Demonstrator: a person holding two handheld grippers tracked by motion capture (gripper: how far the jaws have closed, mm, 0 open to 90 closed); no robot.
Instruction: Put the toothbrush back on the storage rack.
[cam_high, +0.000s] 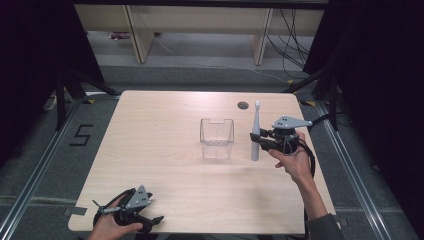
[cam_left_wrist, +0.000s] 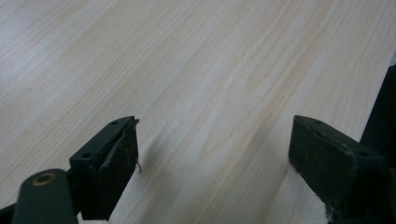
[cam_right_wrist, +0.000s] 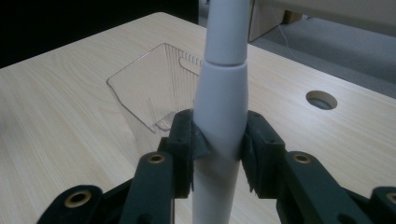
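My right gripper (cam_high: 261, 140) clamps the electric toothbrush (cam_high: 255, 134) upright beside the clear container (cam_high: 217, 138). My left gripper (cam_high: 131, 212) rests wide open, empty. Risk: the smooth handle slips or tips the container.

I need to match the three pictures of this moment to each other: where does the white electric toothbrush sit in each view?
High view: the white electric toothbrush stands upright right of centre, clamped in the right gripper, just right of the clear plastic box.
Left gripper view: bare wooden table between open jaws; no toothbrush here.
Right gripper view: the toothbrush rises up the centre between the jaws.
Shared landmark: the clear box.
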